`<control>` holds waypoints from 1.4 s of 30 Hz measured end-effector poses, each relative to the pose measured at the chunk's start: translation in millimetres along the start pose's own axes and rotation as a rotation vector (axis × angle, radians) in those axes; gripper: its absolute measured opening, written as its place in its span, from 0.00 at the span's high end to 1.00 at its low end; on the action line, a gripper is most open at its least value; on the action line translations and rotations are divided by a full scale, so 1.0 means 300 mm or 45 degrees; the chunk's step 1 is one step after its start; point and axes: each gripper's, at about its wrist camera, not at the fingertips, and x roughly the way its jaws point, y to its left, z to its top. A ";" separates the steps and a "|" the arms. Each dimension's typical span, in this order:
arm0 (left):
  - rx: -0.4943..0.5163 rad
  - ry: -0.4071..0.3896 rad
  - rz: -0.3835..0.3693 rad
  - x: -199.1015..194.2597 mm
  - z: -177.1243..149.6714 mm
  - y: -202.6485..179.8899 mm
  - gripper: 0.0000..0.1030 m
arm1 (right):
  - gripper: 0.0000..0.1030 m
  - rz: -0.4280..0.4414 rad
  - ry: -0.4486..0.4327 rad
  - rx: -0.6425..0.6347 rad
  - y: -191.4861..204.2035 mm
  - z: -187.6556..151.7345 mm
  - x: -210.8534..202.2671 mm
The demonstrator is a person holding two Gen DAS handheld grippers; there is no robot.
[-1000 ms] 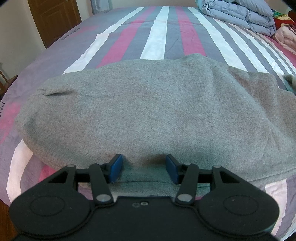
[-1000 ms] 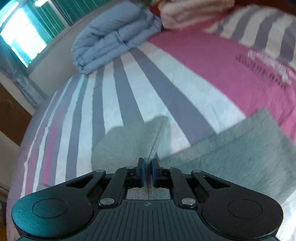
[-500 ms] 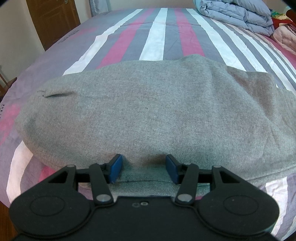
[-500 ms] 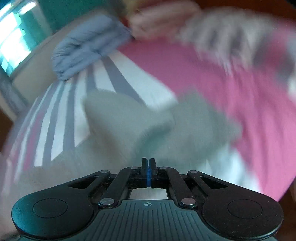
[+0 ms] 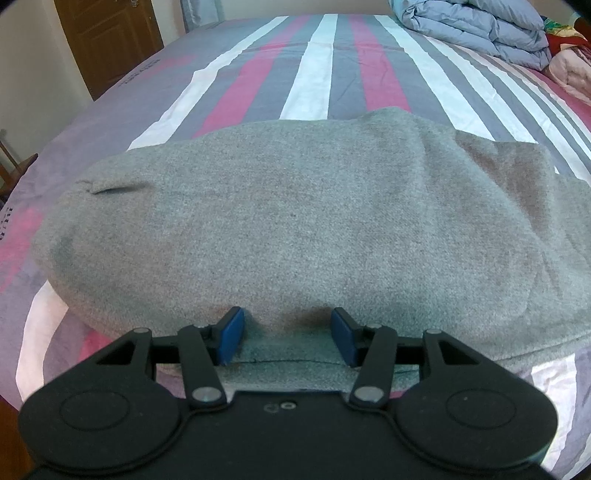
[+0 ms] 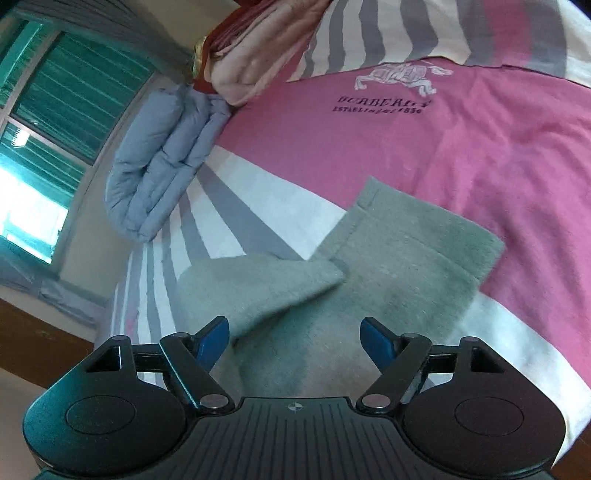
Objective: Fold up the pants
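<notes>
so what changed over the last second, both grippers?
The right gripper was shut on the grey fleece pants a second ago; it has let go, jaws now wide apart, and its view has swung toward the pink sheet panel. The left gripper stayed open at the pants' near edge.

one pants (image 5: 295, 221), one quilt (image 5: 476, 29) — folded

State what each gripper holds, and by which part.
Nothing: the left gripper and right gripper are both open over the grey pants.
</notes>
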 end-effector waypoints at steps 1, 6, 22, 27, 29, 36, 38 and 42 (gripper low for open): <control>0.000 -0.001 0.000 -0.001 -0.001 0.000 0.57 | 0.25 0.026 0.008 0.032 0.000 0.011 0.012; -0.002 -0.002 0.001 0.000 -0.001 0.000 0.57 | 0.25 0.066 0.078 0.157 -0.006 0.043 0.068; 0.005 -0.006 -0.003 0.005 -0.001 0.002 0.56 | 0.95 0.056 -0.324 -0.468 0.207 0.048 -0.149; 0.012 -0.006 0.001 0.004 -0.002 -0.001 0.56 | 0.95 -0.195 -0.152 -0.344 -0.045 0.004 -0.077; 0.010 -0.002 0.004 0.004 0.001 -0.002 0.56 | 0.95 -0.240 -0.087 -0.224 -0.133 -0.020 -0.042; 0.010 -0.006 0.021 0.002 -0.001 -0.014 0.55 | 0.86 -0.105 -0.052 0.128 -0.242 0.039 -0.053; 0.009 -0.005 0.024 0.001 -0.001 -0.016 0.55 | 0.86 -0.101 -0.066 0.141 -0.243 0.067 -0.061; 0.008 -0.006 0.024 0.000 -0.001 -0.016 0.55 | 0.84 -0.080 -0.066 0.154 -0.224 0.098 -0.062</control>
